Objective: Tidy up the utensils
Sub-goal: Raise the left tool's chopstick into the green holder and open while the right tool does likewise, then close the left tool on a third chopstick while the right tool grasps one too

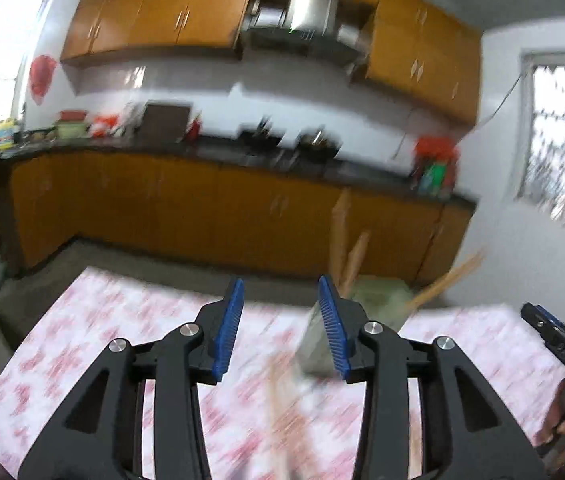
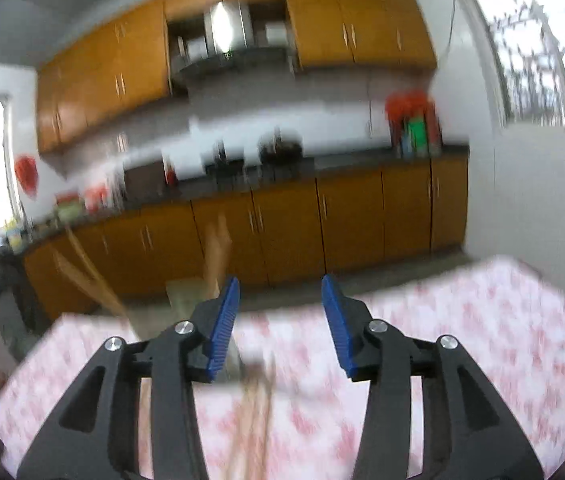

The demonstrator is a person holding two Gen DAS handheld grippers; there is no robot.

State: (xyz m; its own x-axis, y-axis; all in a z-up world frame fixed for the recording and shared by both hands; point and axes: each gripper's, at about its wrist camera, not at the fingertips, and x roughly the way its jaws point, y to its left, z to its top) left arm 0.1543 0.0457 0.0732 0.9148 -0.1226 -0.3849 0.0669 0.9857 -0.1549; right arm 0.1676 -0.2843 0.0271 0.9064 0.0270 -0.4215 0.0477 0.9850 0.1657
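Both views are motion-blurred. My left gripper (image 1: pixel 280 324) is open and empty above a table with a pink-and-white patterned cloth (image 1: pixel 94 332). Blurred wooden utensils (image 1: pixel 286 412) lie on the cloth below it, beside a grey metallic object (image 1: pixel 314 344). A pale green holder (image 1: pixel 378 296) at the table's far edge has wooden utensils (image 1: pixel 446 280) sticking out. My right gripper (image 2: pixel 280 320) is open and empty over the same cloth (image 2: pixel 462 344). Wooden utensils (image 2: pixel 256 404) lie under it. The holder (image 2: pixel 186 292) with wooden sticks (image 2: pixel 90 276) stands to its left.
Orange kitchen cabinets (image 1: pixel 202 208) and a dark countertop (image 1: pixel 222 152) with pots and containers run along the far wall. The right gripper's body (image 1: pixel 558 340) and a hand show at the right edge of the left wrist view. Windows are on both sides.
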